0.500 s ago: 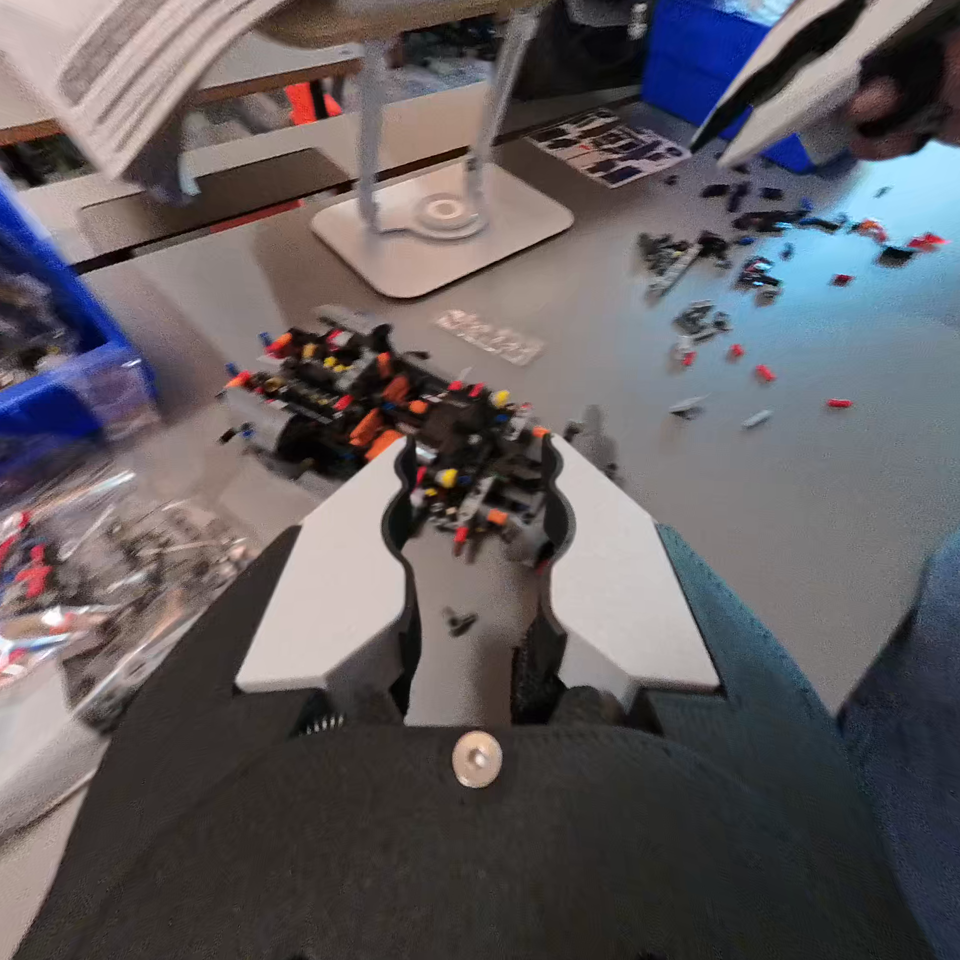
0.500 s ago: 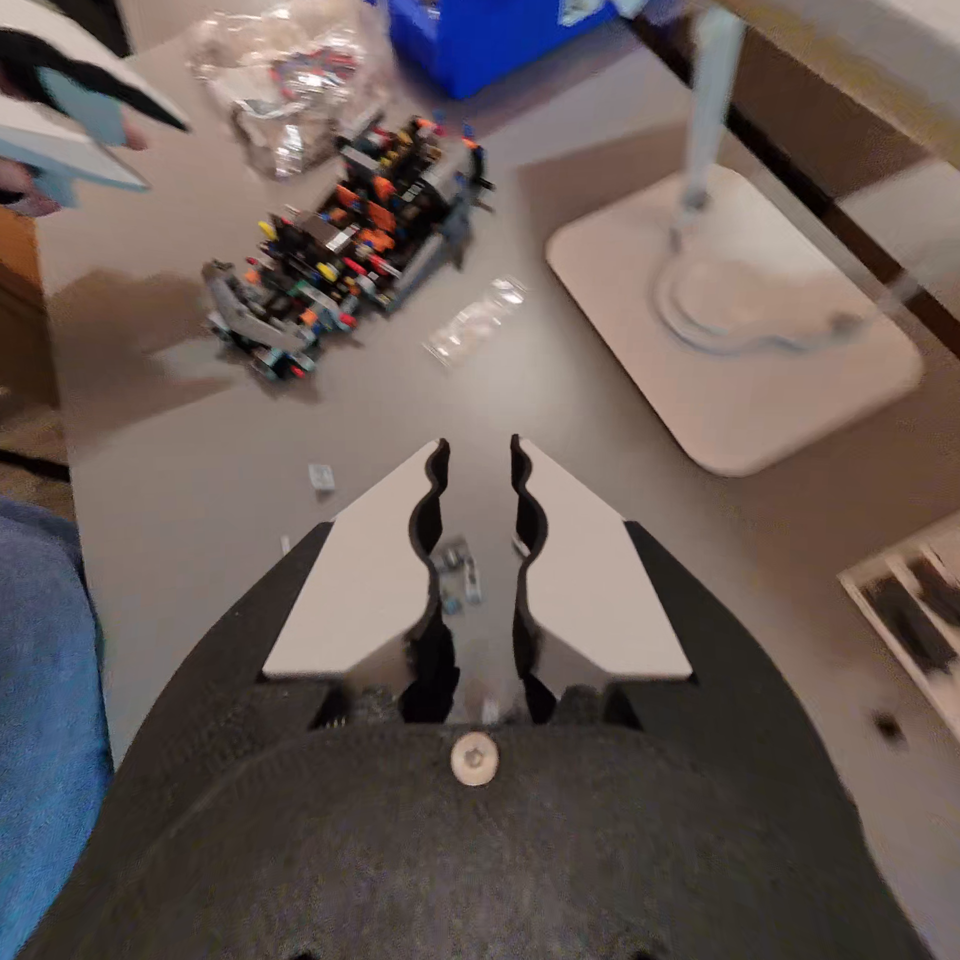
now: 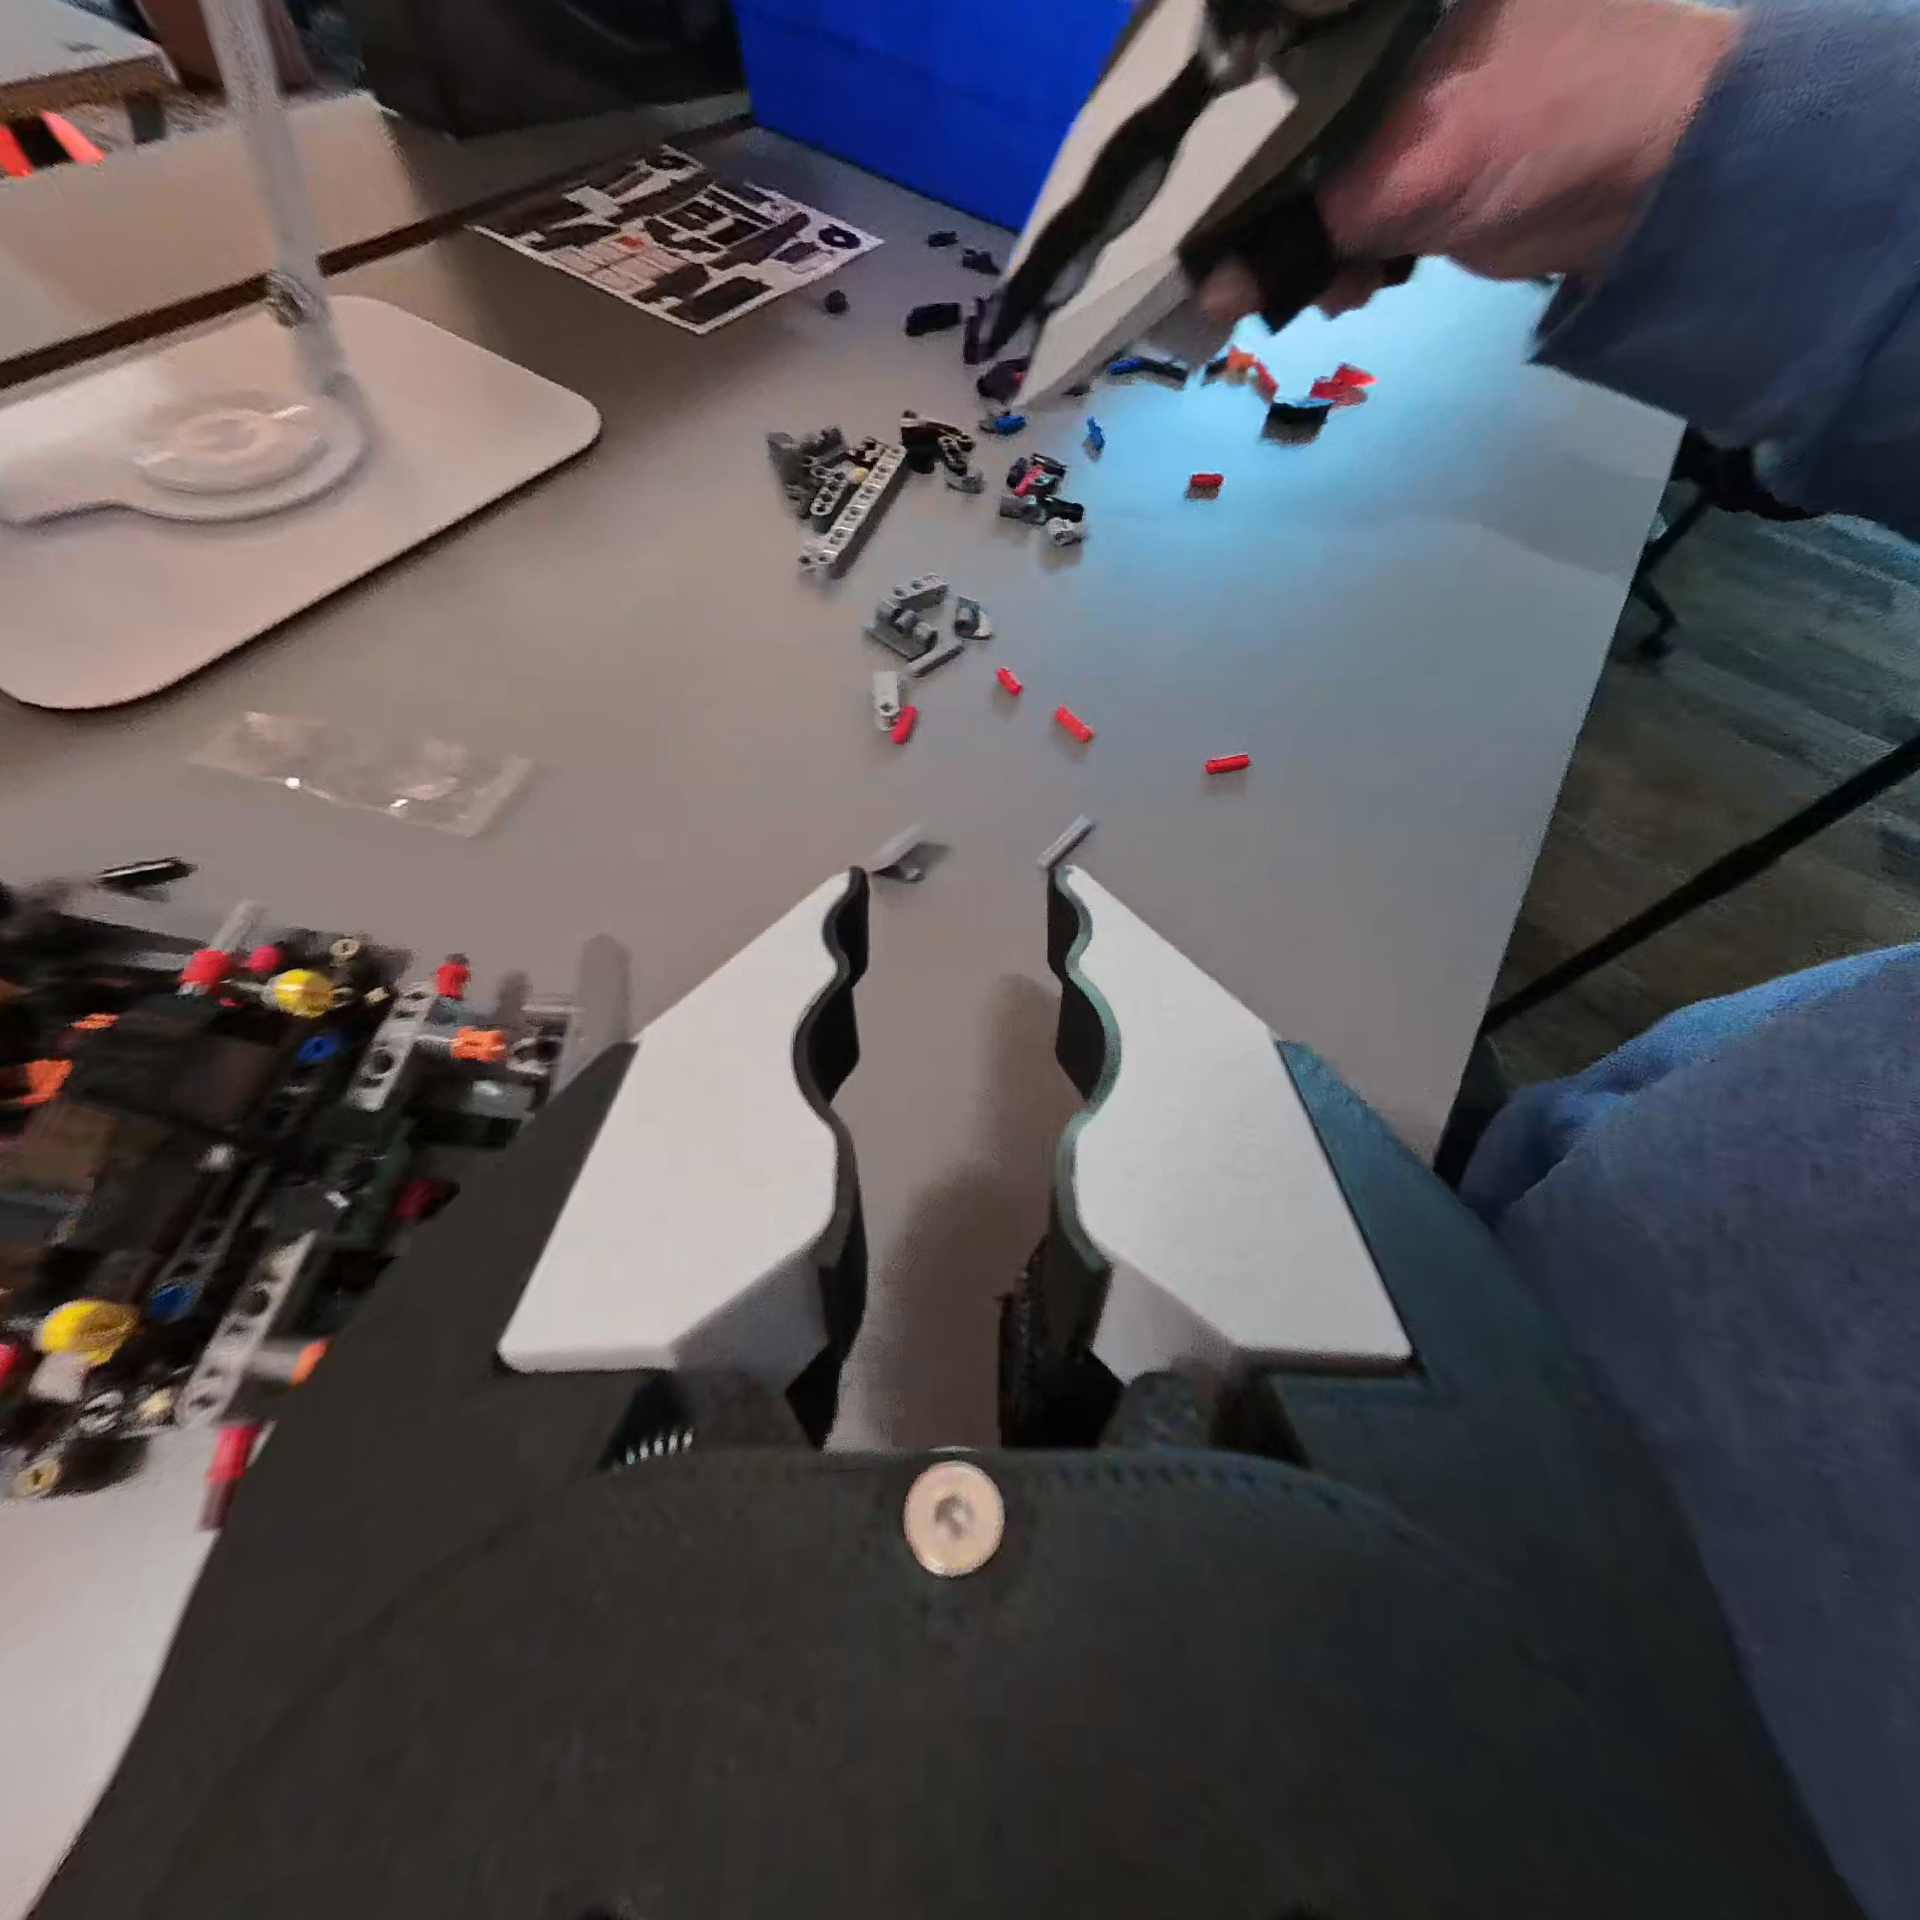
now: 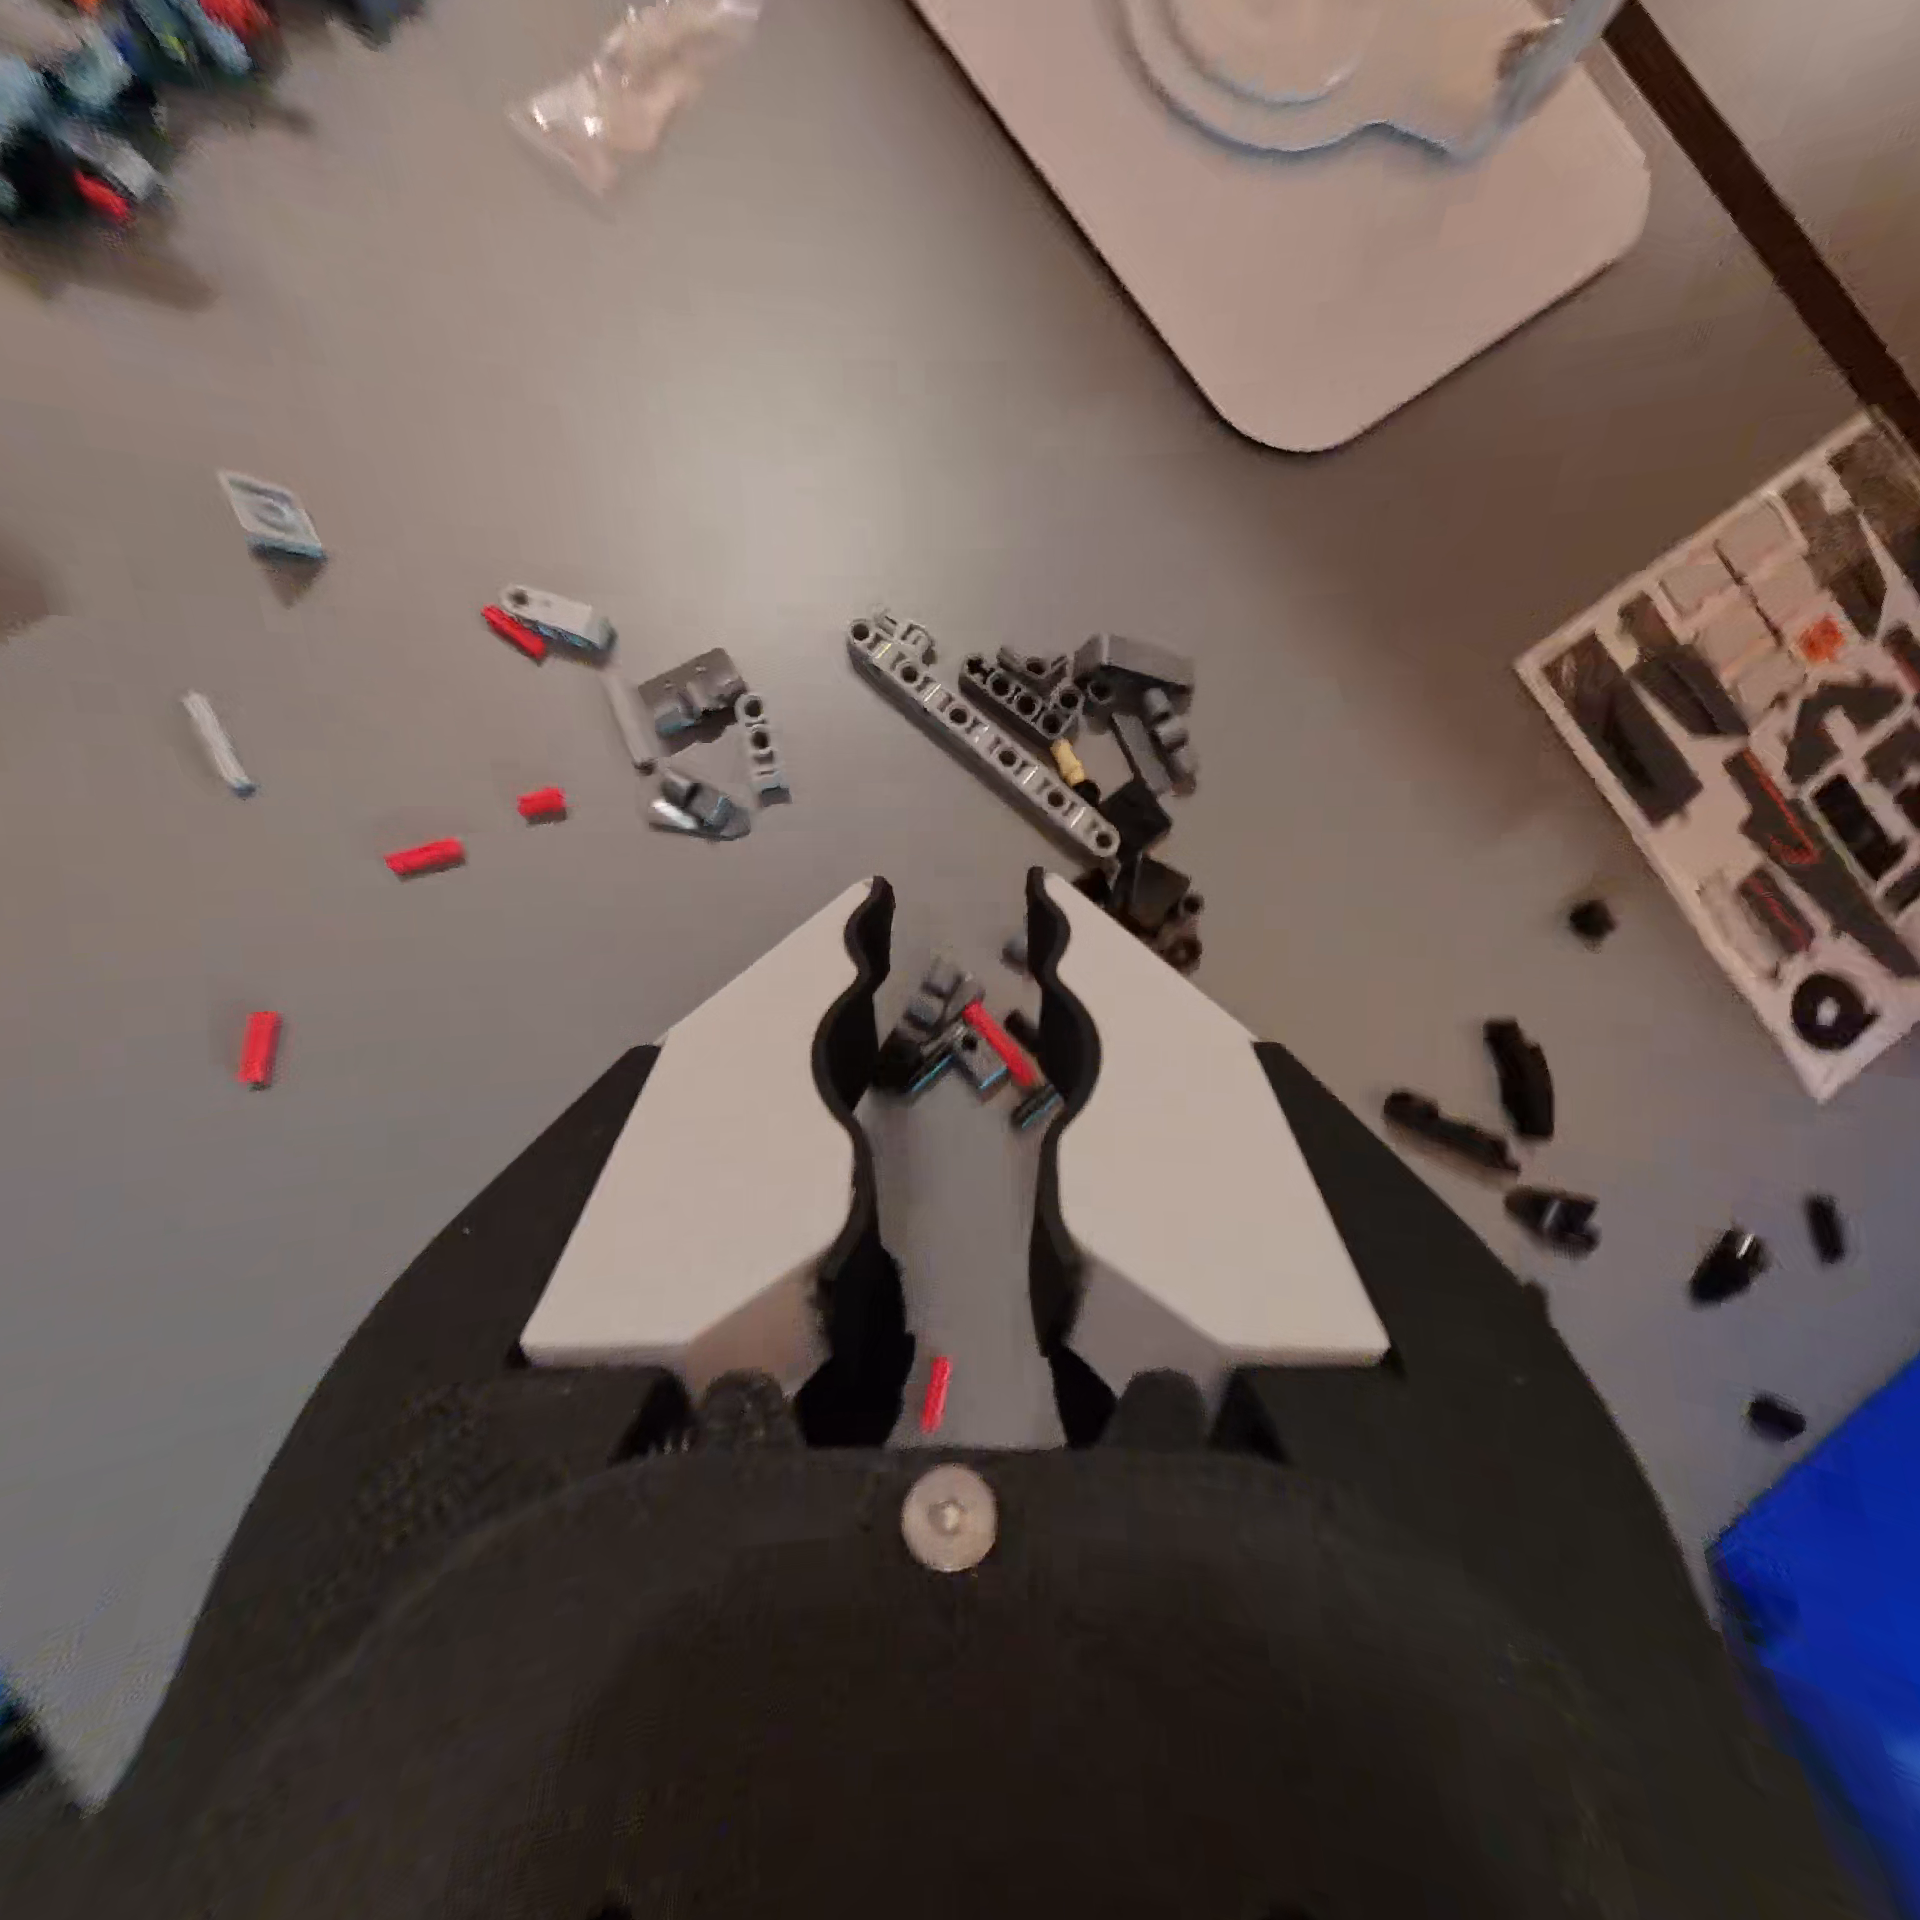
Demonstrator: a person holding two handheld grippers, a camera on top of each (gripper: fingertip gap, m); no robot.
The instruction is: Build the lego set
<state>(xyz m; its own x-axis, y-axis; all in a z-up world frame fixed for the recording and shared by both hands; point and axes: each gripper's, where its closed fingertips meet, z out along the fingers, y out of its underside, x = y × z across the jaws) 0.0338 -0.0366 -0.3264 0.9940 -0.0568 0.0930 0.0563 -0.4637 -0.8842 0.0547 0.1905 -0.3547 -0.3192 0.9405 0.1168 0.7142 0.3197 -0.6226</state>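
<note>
Soft, dim indoor light fell on the grey table (image 3: 665, 644). In the left wrist view a cold blue-white glare (image 3: 1351, 488) washed the table's far right corner, and the half-built model (image 3: 208, 1153) at the left edge was smeared by motion blur, as was the hand (image 3: 1507, 156) above. In the right wrist view faint shadows trailed the loose pieces (image 4: 987, 727); the corners blurred and bent with wide-angle distortion.

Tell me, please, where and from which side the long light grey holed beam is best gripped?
Probably at the free end of the long light grey beam, from above, jaws across its narrow width. It lies flat on the table, and that end is clear, while its other half touches the dark grey pieces. The right tool is open nearby.
</note>
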